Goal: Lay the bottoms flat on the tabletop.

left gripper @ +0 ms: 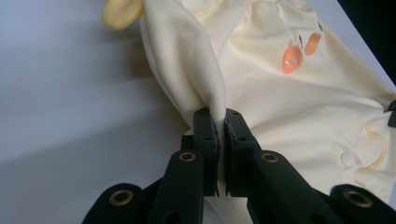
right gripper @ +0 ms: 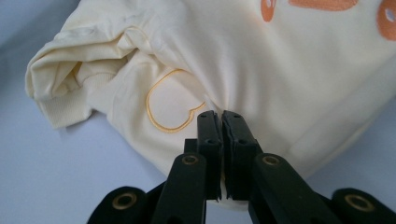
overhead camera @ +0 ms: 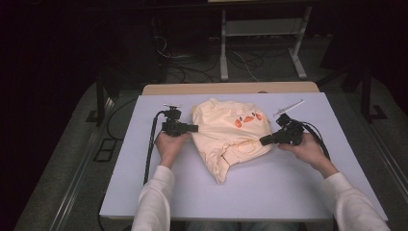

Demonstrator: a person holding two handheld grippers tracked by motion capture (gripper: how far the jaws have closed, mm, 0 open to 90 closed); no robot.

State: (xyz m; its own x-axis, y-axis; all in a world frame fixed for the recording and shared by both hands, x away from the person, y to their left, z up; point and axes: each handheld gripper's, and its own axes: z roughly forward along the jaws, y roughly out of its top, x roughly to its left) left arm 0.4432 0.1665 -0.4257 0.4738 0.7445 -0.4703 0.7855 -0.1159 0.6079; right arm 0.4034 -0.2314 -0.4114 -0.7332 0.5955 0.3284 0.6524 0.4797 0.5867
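Cream garment (overhead camera: 231, 137) pinched by left tongs (left gripper: 219, 122) and right tongs (right gripper: 221, 120)

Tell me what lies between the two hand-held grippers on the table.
In the high view, the cream garment spans from the left hand-held gripper to the right hand-held gripper.

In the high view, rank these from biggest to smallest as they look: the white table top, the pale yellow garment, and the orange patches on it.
1. White table top, largest.
2. Pale yellow garment.
3. Orange patches, smallest.
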